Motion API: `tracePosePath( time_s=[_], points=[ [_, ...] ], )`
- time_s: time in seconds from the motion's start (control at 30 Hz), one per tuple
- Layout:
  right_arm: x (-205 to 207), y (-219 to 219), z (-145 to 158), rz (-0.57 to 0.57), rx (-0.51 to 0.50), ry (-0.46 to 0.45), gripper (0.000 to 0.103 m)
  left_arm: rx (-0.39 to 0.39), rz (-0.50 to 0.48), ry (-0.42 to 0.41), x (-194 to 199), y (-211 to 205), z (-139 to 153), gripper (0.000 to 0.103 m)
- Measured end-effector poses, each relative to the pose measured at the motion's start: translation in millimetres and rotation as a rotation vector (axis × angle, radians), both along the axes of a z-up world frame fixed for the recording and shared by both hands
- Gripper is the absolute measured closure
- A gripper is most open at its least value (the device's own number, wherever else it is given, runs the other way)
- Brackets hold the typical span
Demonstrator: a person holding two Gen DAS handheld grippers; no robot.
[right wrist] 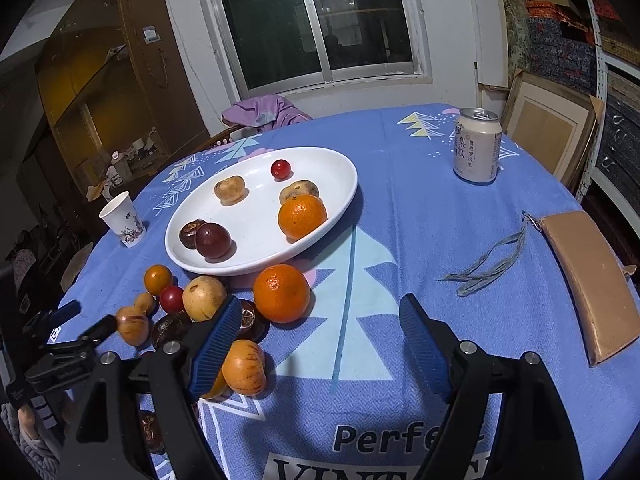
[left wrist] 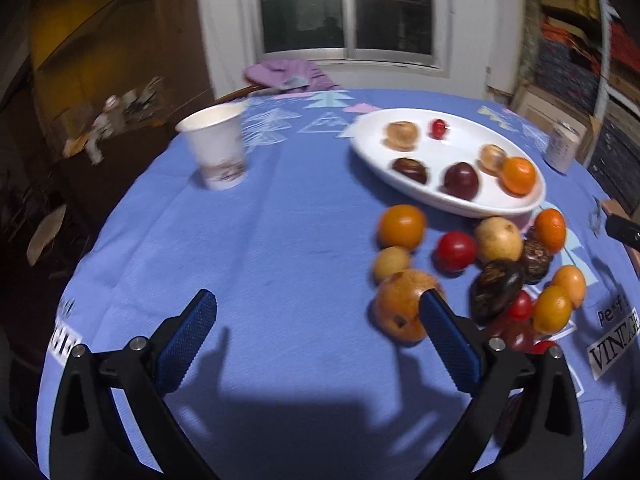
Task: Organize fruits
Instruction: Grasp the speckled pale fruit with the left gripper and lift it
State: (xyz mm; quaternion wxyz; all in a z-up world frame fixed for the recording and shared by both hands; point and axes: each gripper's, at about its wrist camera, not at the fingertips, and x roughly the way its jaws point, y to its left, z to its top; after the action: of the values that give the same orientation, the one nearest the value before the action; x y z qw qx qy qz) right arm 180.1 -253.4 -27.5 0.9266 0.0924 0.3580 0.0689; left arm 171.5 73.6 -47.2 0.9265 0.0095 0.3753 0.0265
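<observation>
A white oval plate (left wrist: pixel 452 142) (right wrist: pixel 260 236) holds several fruits, among them an orange (right wrist: pixel 301 216), a dark purple fruit (right wrist: pixel 213 240) and a small red one (right wrist: pixel 280 169). In front of the plate a loose pile of several fruits lies on the blue cloth. My left gripper (left wrist: pixel 318 300) is open over bare cloth; its right finger overlaps a tan fruit (left wrist: pixel 400 312) at the pile's near edge. My right gripper (right wrist: pixel 320 304) is open, nothing pressed between the pads. A large orange (right wrist: pixel 282 292) sits just beyond its left fingertip, and a tan striped fruit (right wrist: pixel 245 366) lies beside that finger.
A paper cup (left wrist: pixel 216 148) (right wrist: pixel 122 220) stands at the left of the round table. A drink can (right wrist: pixel 477 146) stands at the far right, a tan pouch (right wrist: pixel 588 276) with a grey strap (right wrist: pixel 488 264) to the right. A chair draped with purple cloth (right wrist: pixel 264 110) stands behind.
</observation>
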Motion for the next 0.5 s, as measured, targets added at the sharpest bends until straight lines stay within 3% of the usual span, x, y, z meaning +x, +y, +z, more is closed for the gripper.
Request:
tracePosePath(
  time_s=[0.17, 0.2, 0.4, 0.5],
  points=[
    [-4, 2, 3, 0.01, 0.003, -0.015, 0.02, -0.261, 0.068, 0.004, -14, 56, 2, 0.004],
    [-4, 3, 3, 0.013, -0.001, -0.015, 0.02, -0.274, 0.057, -0.007, -15, 55, 4, 0.004],
    [-4, 4, 2, 0.013, -0.008, -0.011, 0.02, -0.067, -0.044, 0.025, -15, 12, -5, 0.004],
    [-4, 3, 2, 0.01, -0.003, -0.01, 0.02, -0.056, -0.084, 0.019, -21, 3, -5, 0.004]
  ],
)
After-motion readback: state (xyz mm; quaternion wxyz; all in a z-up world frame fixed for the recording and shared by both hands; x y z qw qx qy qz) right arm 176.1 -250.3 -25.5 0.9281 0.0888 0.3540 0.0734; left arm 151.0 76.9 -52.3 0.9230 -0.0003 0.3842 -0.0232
